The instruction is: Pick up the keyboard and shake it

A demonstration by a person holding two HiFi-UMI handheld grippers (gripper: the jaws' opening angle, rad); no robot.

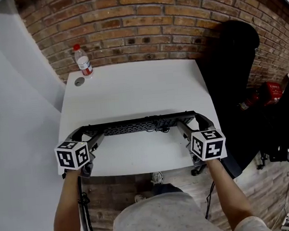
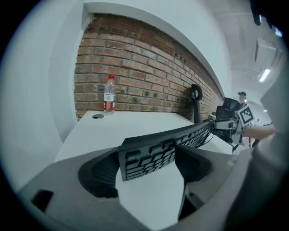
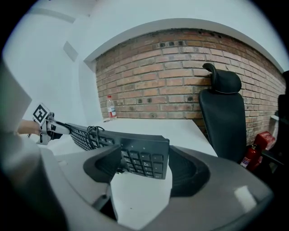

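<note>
A long black keyboard (image 1: 140, 124) is held by its two ends over the front half of the white table (image 1: 131, 83), tipped up so its keys face me. My left gripper (image 1: 88, 134) is shut on the keyboard's left end (image 2: 149, 160), with one dark pad on each side of it. At the other end, my right gripper (image 1: 193, 121) grips the number-pad end (image 3: 144, 158) the same way. A coiled black cable (image 3: 92, 133) hangs against the keys near the middle. In each gripper view, the other gripper shows at the far end of the keyboard.
A water bottle (image 1: 83, 61) with a red label stands at the table's back left corner, next to a round grey cable port (image 1: 79, 81). A black office chair (image 1: 232, 79) is on the right of the table and a red fire extinguisher (image 1: 270, 91) beyond it. A brick wall runs behind.
</note>
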